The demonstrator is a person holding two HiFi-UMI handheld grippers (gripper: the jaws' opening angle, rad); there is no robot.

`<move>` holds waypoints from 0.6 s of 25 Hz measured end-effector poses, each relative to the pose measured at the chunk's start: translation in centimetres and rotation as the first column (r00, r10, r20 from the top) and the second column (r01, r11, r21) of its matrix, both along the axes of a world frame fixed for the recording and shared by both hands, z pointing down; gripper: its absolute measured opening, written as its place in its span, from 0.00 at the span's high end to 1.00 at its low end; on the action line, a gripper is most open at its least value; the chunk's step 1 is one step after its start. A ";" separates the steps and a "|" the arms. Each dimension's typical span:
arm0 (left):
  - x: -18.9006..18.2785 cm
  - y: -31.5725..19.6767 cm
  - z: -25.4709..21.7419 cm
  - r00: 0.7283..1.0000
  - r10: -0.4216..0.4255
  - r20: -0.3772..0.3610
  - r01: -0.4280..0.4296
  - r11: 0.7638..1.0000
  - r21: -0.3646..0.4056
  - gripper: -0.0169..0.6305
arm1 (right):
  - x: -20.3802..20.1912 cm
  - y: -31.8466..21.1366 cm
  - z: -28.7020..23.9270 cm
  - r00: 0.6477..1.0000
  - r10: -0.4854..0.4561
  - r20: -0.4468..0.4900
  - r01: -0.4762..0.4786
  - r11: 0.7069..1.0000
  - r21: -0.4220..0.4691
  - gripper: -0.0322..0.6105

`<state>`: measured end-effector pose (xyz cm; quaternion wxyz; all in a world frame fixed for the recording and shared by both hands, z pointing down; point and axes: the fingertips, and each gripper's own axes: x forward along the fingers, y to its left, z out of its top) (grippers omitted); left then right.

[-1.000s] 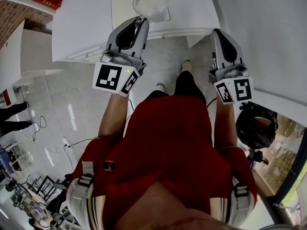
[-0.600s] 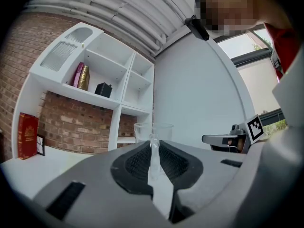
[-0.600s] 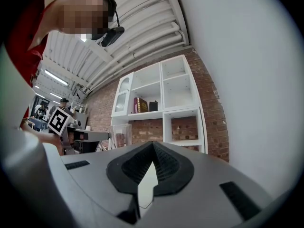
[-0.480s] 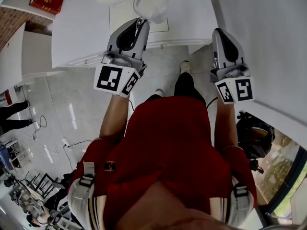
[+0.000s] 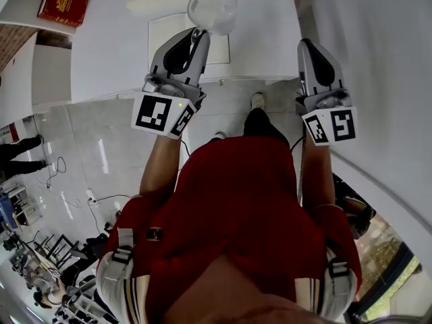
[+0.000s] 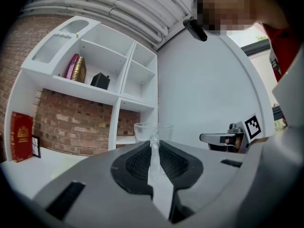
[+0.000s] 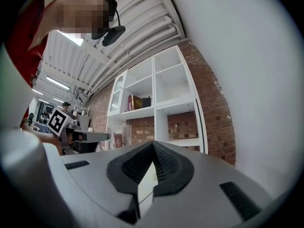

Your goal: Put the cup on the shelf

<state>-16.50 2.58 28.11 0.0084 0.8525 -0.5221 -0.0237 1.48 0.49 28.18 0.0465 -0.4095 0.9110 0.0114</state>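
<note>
**Chg vs. earlier frame:** near edge of the white tabletop [image 5: 115, 52] sits closer to the person, so more of it lies under both grippers. Red book [image 5: 64, 4] at far left is further into view. Cup grip same as before.

**Qty:**
- Hand-held grippers: 2.
  - left hand-held gripper [image 5: 198, 32]: jaws narrow, pinching the cup's wall.
  - right hand-held gripper [image 5: 309, 46]: jaws together, nothing betw. them, well apart to the right.
- Cup [image 5: 212, 8]: 1, clear, upright. Held at the far tip of the left hand-held gripper, over the tabletop, not on the shelf.
- Shelf [image 6: 118, 98]: 1 white unit w/ several compartments, far side, against a brick wall [image 6: 71, 122].
- Books: 3.
  - Red book: 1, standing on the tabletop, left.
  - Pink and gold pair [image 6: 76, 68]: 2, upright in an upper shelf compartment.
- Black box [image 6: 100, 81]: 1, same compartment, just right of the pair.
</note>
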 end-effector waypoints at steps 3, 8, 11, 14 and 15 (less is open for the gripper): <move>1.1 -2.1 0.3 1.000 -0.011 0.006 0.011 1.000 -0.008 0.90 | 1.0 -2.3 0.3 1.000 -0.014 0.003 0.014 1.000 -0.007 0.95; 2.8 -5.6 1.0 0.999 -0.030 0.015 0.030 0.999 -0.022 0.90 | 2.6 -6.2 0.6 0.999 -0.033 0.004 0.033 0.999 -0.012 0.95; 4.0 -7.7 1.6 0.999 -0.042 0.021 0.043 0.999 -0.032 0.90 | 3.7 -8.4 0.8 0.999 -0.048 0.004 0.048 0.999 -0.014 0.95; 5.1 -9.6 2.2 0.998 -0.057 0.020 0.057 0.998 -0.041 0.90 | 4.8 -10.4 1.0 0.998 -0.065 0.002 0.065 0.998 -0.016 0.95; 5.4 -10.1 2.4 0.998 -0.062 0.019 0.063 0.997 -0.043 0.90 | 5.1 -11.1 1.1 0.998 -0.070 0.002 0.070 0.997 -0.017 0.95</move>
